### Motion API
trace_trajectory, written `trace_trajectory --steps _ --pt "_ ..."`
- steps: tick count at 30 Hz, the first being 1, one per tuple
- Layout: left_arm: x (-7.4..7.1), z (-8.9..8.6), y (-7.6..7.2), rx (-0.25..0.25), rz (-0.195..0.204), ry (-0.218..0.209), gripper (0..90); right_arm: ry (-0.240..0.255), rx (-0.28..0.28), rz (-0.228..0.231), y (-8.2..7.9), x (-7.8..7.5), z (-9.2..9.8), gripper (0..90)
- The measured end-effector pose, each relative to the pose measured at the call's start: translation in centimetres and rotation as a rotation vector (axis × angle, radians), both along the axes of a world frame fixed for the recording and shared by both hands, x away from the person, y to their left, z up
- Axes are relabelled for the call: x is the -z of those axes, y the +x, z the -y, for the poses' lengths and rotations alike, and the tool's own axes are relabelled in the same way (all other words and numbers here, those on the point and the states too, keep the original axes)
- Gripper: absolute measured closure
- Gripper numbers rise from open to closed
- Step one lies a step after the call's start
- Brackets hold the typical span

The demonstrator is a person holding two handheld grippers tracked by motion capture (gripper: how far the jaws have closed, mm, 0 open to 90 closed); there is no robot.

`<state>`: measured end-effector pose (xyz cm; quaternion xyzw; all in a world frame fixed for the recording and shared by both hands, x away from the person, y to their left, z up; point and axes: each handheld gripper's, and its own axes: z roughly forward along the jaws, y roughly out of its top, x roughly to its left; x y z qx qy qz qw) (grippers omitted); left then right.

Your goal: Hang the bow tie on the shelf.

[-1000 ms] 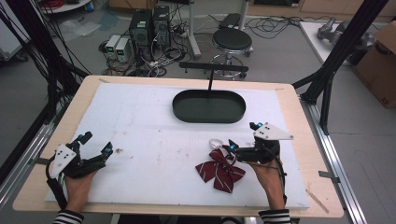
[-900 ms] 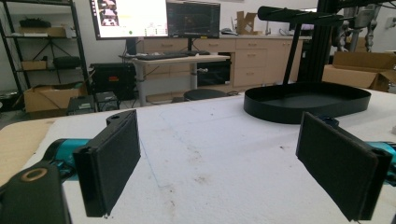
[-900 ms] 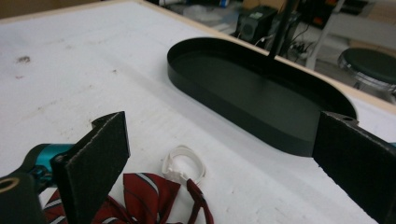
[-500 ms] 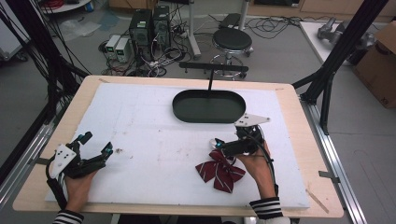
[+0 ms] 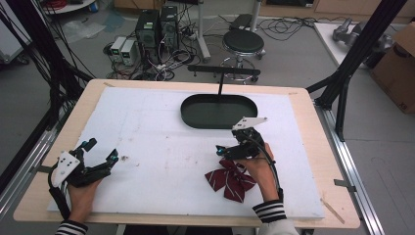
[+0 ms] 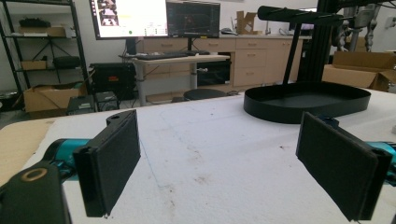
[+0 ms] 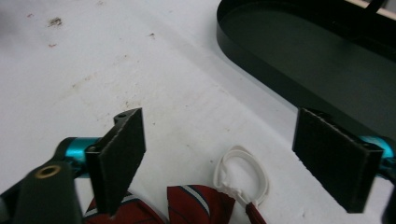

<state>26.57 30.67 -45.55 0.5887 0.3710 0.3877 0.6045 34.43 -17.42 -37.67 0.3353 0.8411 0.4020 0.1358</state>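
One bow and one tray lay on the bench. The right tool, spread but just closing, had moved above the bow; the left tool stayed spread.

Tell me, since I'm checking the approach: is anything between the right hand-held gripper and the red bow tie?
Nothing visible. The right hand-held gripper hangs open just over the bow tie, its white loop lying between the jaws on bare white table cover.

Bare white mat lies open; black tray blocks the far middle.

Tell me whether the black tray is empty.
Empty: the black tray shows only its bare dark floor; the red bow lies outside it on the white mat.
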Motion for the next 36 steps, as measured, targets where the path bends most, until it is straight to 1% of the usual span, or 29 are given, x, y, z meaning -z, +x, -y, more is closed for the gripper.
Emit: trace_trajectory --steps 2,3,4,6,7,8,9,10,11,12,13,17,18,20,22,24,26,27,34,36 --pt "0.0 0.0 0.0 0.0 0.0 0.0 14.0 -0.018 -0.014 -0.025 0.2 0.2 -0.5 23.5" --pt "0.0 0.0 0.0 0.0 0.0 0.0 14.0 -0.018 -0.014 -0.025 0.2 0.2 -0.5 23.5" --pt "0.0 0.0 0.0 0.0 0.0 -0.001 14.0 -0.034 -0.018 -0.044 0.4 0.4 -0.8 25.1" --pt "0.0 0.0 0.0 0.0 0.0 -0.001 14.0 -0.054 -0.017 -0.066 0.7 0.6 -1.0 27.1" --pt "0.0 0.0 0.0 0.0 0.0 -0.001 14.0 -0.065 -0.016 -0.072 0.8 0.7 -1.1 27.4" --pt "0.0 0.0 0.0 0.0 0.0 -0.001 14.0 -0.065 -0.016 -0.072 0.8 0.7 -1.1 27.4" --pt "0.0 0.0 0.0 0.0 0.0 -0.002 14.0 -0.081 -0.02 -0.089 1.0 0.8 -1.3 29.1" --pt "0.0 0.0 0.0 0.0 0.0 -0.002 14.0 -0.081 -0.02 -0.089 1.0 0.8 -1.3 29.1" --pt "0.0 0.0 0.0 0.0 0.001 -0.002 14.0 -0.095 -0.026 -0.1 1.2 1.0 -1.4 33.6" --pt "0.0 0.0 0.0 0.001 -0.001 0.0 14.0 -0.095 -0.026 -0.1 1.2 1.0 -1.4 33.6" --pt "0.0 0.0 0.0 0.0 0.0 -0.001 14.0 -0.119 -0.032 -0.116 1.4 1.2 -1.6 35.0" --pt "0.0 0.0 0.0 0.001 0.0 -0.001 14.0 -0.181 -0.027 -0.141 1.7 1.6 -1.9 38.3" --pt "0.0 0.0 0.0 0.0 0.0 -0.002 14.0 -0.187 -0.024 -0.143 1.8 1.7 -2.0 41.1" --pt "0.0 0.0 0.0 0.0 0.0 -0.003 14.0 -0.193 -0.021 -0.147 1.9 1.7 -2.0 41.6" --pt "0.0 0.0 0.0 0.001 0.0 -0.003 14.0 -0.202 -0.008 -0.165 2.0 1.9 -2.0 43.2" --pt "0.0 0.0 0.0 0.0 0.0 -0.003 14.0 -0.229 0.004 -0.179 2.1 2.1 -2.0 45.3" --pt "0.0 0.0 0.0 0.0 0.0 -0.003 14.0 -0.255 0.008 -0.182 2.1 2.2 -2.1 47.6" --pt "0.0 0.0 0.0 0.0 0.0 -0.003 14.0 -0.262 0.01 -0.187 2.2 2.3 -2.1 47.9" --pt "0.0 0.0 0.0 0.001 0.0 -0.001 14.0 -0.267 0.022 -0.21 2.3 2.4 -2.1 53.3" --pt "0.0 0.0 0.0 0.001 0.0 -0.002 14.0 -0.276 0.032 -0.225 2.4 2.6 -2.2 54.8"
